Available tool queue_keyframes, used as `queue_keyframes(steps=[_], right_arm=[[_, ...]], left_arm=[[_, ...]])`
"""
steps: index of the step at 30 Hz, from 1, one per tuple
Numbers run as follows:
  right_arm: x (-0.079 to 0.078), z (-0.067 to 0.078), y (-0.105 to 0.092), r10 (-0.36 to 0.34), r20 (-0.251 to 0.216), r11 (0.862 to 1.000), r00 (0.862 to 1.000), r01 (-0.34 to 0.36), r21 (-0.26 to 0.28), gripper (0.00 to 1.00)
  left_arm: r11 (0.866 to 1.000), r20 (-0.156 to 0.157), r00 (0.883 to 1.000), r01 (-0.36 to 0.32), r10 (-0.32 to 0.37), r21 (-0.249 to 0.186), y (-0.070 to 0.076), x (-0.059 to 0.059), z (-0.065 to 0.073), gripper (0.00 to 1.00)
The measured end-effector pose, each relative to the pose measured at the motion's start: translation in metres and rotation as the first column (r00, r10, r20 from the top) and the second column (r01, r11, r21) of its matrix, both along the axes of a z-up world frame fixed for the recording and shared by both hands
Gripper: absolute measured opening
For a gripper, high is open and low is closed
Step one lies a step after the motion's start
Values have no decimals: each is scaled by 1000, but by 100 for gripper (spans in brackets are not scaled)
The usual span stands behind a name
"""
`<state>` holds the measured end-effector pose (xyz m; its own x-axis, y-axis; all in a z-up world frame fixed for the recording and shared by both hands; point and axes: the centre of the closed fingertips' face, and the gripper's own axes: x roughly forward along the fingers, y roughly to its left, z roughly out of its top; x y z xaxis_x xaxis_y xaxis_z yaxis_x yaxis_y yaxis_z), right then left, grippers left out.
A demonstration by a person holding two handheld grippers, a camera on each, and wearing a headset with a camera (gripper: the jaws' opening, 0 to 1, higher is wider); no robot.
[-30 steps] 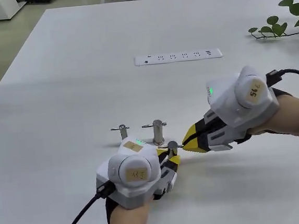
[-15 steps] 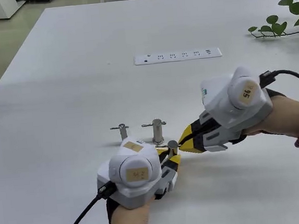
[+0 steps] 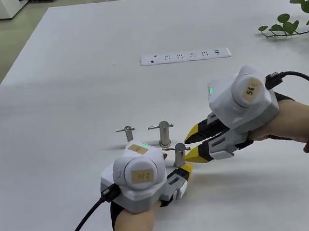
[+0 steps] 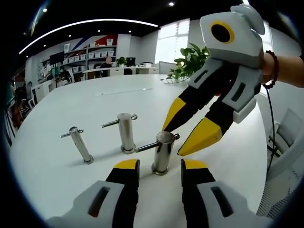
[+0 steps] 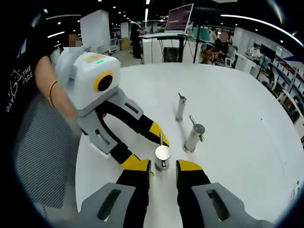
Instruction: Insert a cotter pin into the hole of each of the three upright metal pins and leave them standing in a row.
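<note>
Three upright metal pins stand in a row on the white table [image 3: 61,102]. The far pin [image 3: 128,133] and the middle pin [image 3: 165,134] each carry a cotter pin. The near pin [image 3: 179,155] [image 4: 163,151] [image 5: 162,156] has a cotter pin [image 4: 146,146] through its top. My left gripper [image 3: 176,165] [image 4: 160,164] is open, its tips just short of the near pin's base on either side. My right gripper [image 3: 190,149] [image 5: 164,166] is open too, with its tips close beside that pin's top and apart from it.
A white power strip [image 3: 185,56] lies farther back on the table. A green plant [image 3: 292,19] trails in at the far right edge. The left gripper's black cable [image 3: 83,224] runs off toward the near left.
The right gripper's jaws were together at the near pin's cotter pin and now stand apart. The left gripper has eased back from the near pin, which stands on its own.
</note>
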<state>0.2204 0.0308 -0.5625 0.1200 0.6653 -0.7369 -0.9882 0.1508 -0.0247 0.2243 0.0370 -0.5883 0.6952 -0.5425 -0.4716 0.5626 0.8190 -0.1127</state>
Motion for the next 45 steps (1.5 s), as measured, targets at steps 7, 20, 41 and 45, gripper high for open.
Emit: queue_keyframes(steps=[7,20,41,45], right_arm=[[3,1,9,-28,-22,1000,999,28,11,17],[3,-7,14,-62,-52,998,997,63,14,14],[3,-8,15,-25,-45,999,999,27,37,8],[3,-7,14,-19,-50,999,999,21,48,8]], left_arm=[[1000,13,1000,26,-26,-1,3,-3,7,42],[997,1,997,77,-77,-20,12,-12,17,55],[995,0,996,88,-88,-46,34,-26,38,70],[995,7,996,86,-86,-40,41,-27,40,73]])
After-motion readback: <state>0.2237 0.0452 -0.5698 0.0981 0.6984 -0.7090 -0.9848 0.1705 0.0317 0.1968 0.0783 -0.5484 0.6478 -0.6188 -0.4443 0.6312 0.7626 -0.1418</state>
